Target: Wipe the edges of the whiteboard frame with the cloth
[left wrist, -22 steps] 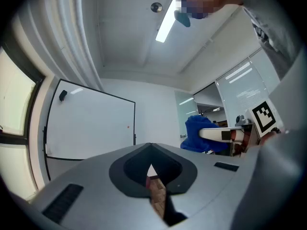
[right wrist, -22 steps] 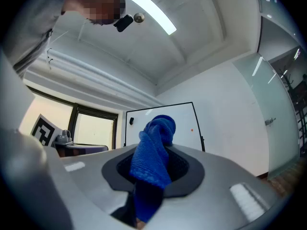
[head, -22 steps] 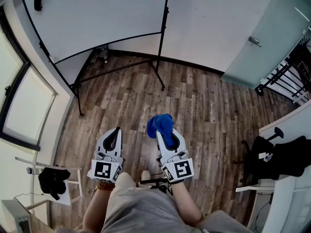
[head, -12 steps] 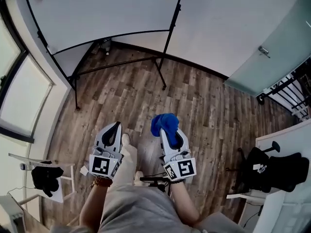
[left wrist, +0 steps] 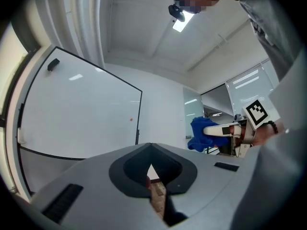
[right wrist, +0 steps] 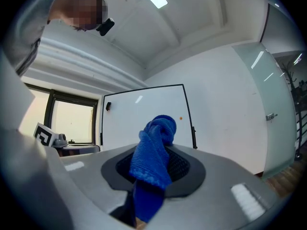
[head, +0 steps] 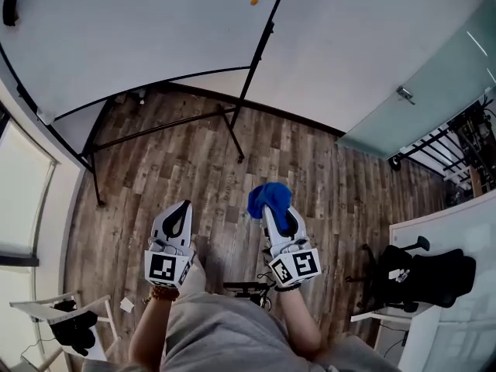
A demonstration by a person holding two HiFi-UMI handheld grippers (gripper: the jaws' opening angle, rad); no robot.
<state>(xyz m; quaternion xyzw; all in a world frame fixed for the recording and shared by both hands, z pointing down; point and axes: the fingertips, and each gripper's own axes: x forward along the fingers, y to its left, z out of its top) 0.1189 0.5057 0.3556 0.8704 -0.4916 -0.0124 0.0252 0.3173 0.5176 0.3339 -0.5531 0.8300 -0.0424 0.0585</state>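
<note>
Right gripper (head: 274,212): clamping the blue cloth (head: 268,195), hovering over wood floor (head: 329,178). Left gripper (head: 179,211): jaws pressing together, carrying nothing. Black-framed whiteboard (head: 132,29): standing well apart, ahead of both.

We've stepped in on the whiteboard (head: 132,29) over that last second. It takes up more of the top of the head view now, and its lower frame edge sits nearer to us. The black eraser (head: 9,8) on the board has slid almost out to the left border. The strip of floor between the board's stand foot (head: 242,158) and the blue cloth (head: 269,196) has shrunk too. The cloth and the right gripper (head: 273,212) used to sit straight below that foot and are now off to its right. Our shoe (head: 194,270) swung toward the board mid-step, then dropped back beside the left gripper (head: 182,208).
</note>
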